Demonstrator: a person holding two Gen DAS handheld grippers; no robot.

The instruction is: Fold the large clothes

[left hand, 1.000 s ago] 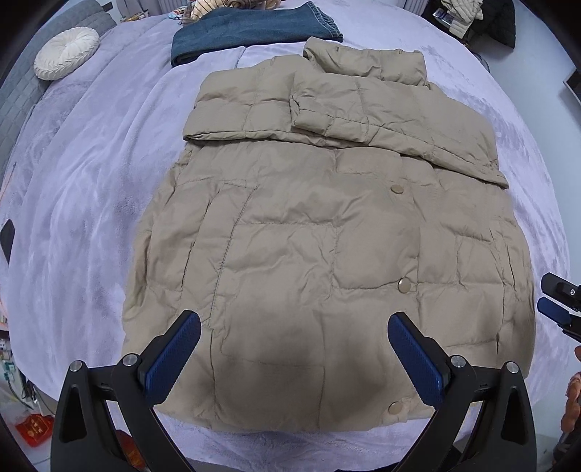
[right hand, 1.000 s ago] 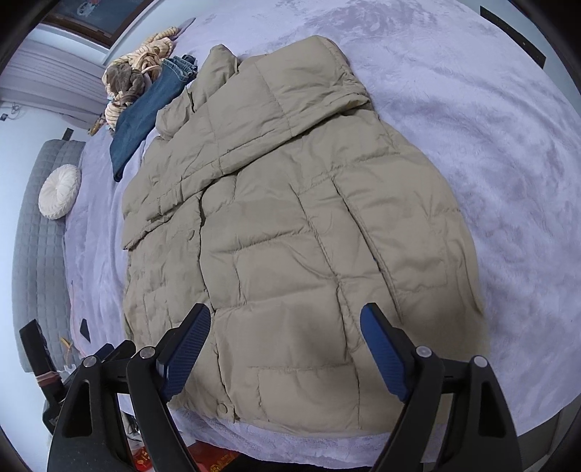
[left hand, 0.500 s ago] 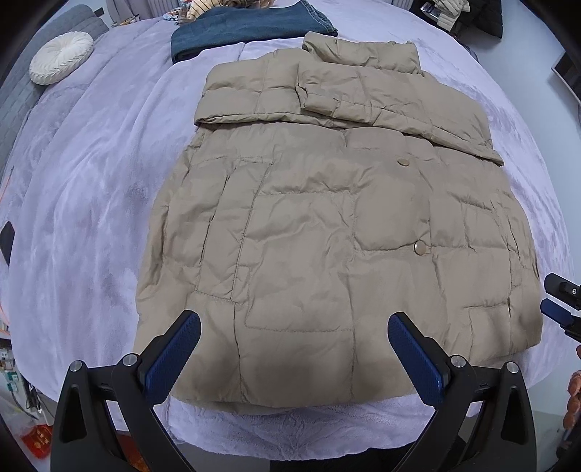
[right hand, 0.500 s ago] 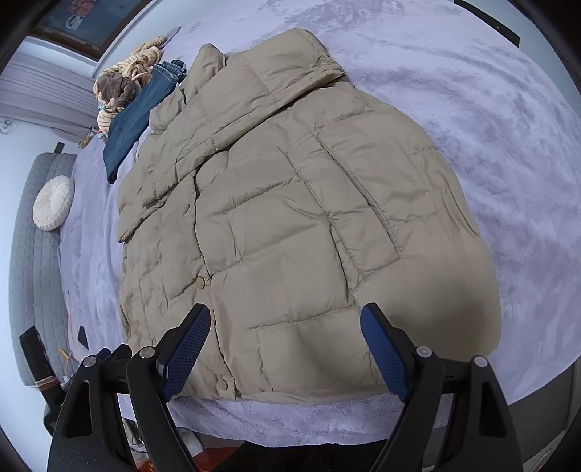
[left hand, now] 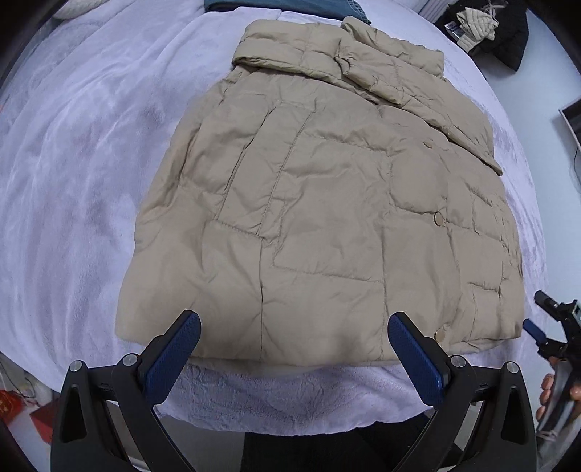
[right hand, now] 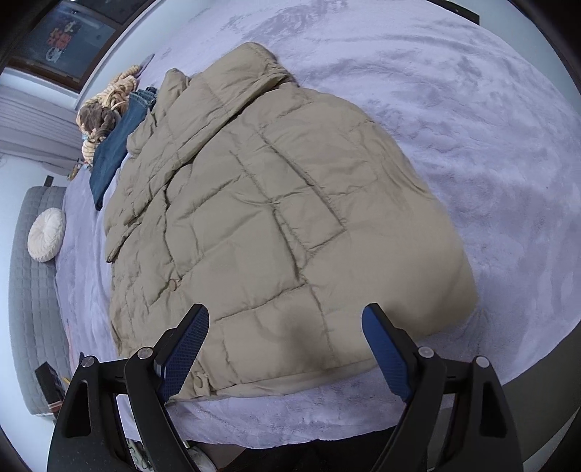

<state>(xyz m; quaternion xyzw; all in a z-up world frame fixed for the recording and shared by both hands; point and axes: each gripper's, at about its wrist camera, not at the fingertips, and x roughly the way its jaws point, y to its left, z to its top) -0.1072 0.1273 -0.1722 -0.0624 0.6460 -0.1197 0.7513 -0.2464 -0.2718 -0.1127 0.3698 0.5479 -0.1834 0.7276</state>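
Observation:
A beige quilted puffer jacket (left hand: 326, 203) lies flat on a lavender bed cover (left hand: 80, 174), front up, with both sleeves folded across the chest and the hem towards me. It also shows in the right wrist view (right hand: 268, 232). My left gripper (left hand: 294, 354) is open and empty, just short of the hem's left half. My right gripper (right hand: 285, 346) is open and empty, just above the hem's right half. The right gripper also shows at the right edge of the left wrist view (left hand: 544, 326).
Folded blue jeans (right hand: 112, 159) lie beyond the collar, with a knotted beige and brown bundle (right hand: 105, 109) behind them. A round white cushion (right hand: 46, 235) rests on a grey sofa (right hand: 29, 290). Dark clothes (left hand: 486, 29) are piled at the far right. The bed's front edge (left hand: 290, 403) is right below both grippers.
Both grippers have drawn back towards the hem and the bed's front edge. The left one has also shifted left. The jacket has not moved.

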